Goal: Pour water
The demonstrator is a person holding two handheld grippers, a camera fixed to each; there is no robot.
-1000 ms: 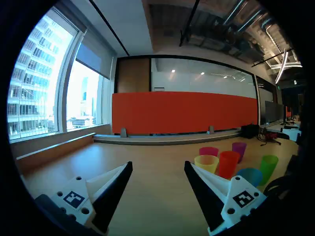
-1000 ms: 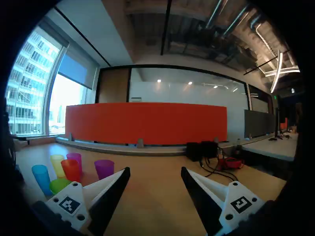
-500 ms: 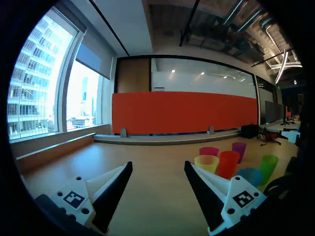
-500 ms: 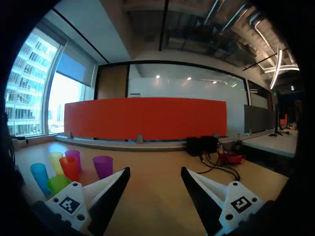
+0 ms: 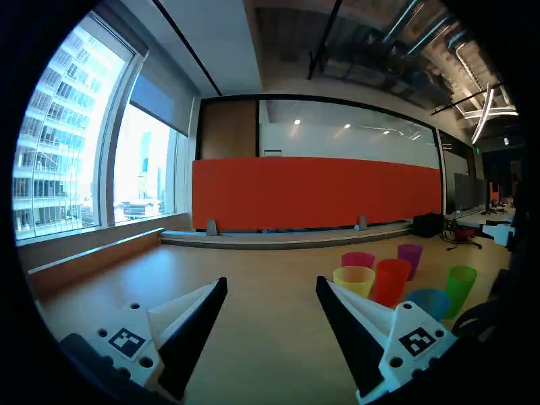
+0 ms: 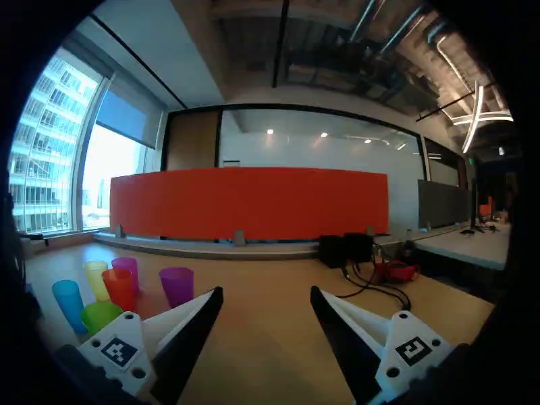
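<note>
On the surface [image 5: 266, 331]: six plastic cups stand upright in a close cluster: yellow cup [image 5: 354, 278], orange cup [image 5: 392, 280], pink cup [image 5: 358, 259], purple cup [image 5: 410, 257], green cup [image 5: 461, 283] and blue cup [image 5: 427, 302].
Left fingers: my left gripper [image 5: 270, 280] is spread wide and holds nothing; the cluster sits ahead and to its right, well apart from the tips.
Right fingers: my right gripper [image 6: 266, 290] is also wide and empty, with the cluster off to its left.
Water: I cannot tell which cup holds any.
Risk: the cups crowd each other, so fingers this wide reaching for one could, I judge, knock its neighbour over. Light plastic may also buckle or slip under a hard squeeze and spill.
Left gripper view: it gives me the window ledge [image 5: 94, 250] along the left, and the yellow cup nearest the fingers.
Right gripper view: it gives me a black box [image 6: 345, 250] and loose cables [image 6: 378, 290] lying to the right. I judge the cables a snag if I swing that way.
</note>
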